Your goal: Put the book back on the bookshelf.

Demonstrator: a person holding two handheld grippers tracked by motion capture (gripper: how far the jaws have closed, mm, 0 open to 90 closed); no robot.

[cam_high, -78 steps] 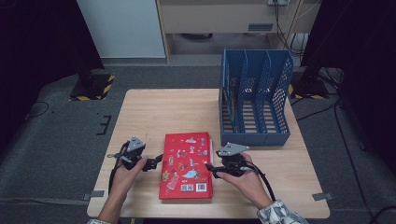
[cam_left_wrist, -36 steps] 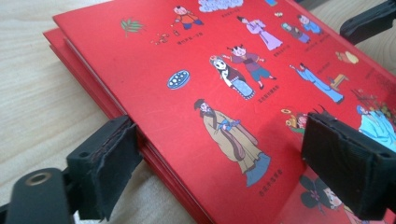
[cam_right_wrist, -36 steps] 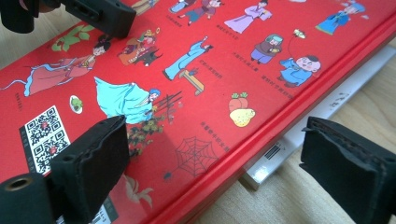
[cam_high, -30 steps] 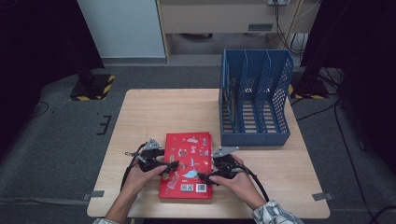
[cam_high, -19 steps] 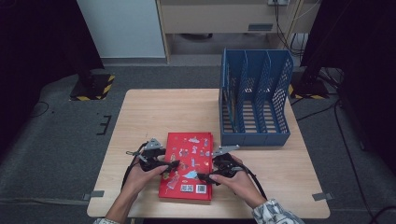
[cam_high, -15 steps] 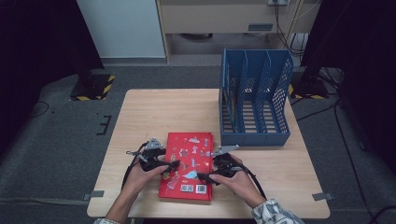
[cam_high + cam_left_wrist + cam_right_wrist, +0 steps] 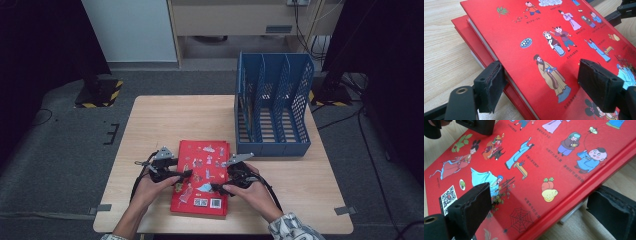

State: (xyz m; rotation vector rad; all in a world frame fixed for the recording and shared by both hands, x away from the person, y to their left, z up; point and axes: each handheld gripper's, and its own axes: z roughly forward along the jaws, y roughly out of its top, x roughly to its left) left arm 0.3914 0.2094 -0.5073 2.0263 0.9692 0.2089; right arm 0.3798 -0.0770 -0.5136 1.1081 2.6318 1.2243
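The left gripper (image 7: 181, 174) sits at the left edge of the red picture book (image 7: 202, 176), which lies flat on the near middle of the wooden table (image 7: 175, 120). In the left gripper view its two black pads straddle that edge: one pad (image 7: 490, 85) sits low beside the page block, the other (image 7: 596, 83) hovers over the cover. The jaws have just been closing with the book between them, but a gap shows at the upper pad, so the grip is not yet made. That view also shows the top red cover lying askew over a second red layer (image 7: 464, 30) beneath it; whether this is a second book or the back cover cannot be told.

The right gripper (image 7: 216, 188) rests at the book's right edge, near its front corner. In the right gripper view one pad (image 7: 474, 205) stands above the cover near the QR code (image 7: 448, 195), the other (image 7: 611, 207) below and outside the red edge, near the tabletop. Neither pad visibly presses the book; the jaws stand released around its edge.

Further right, a blue slotted file rack (image 7: 272, 107) stands upright on the table's far right part, just beyond the book's far right corner.
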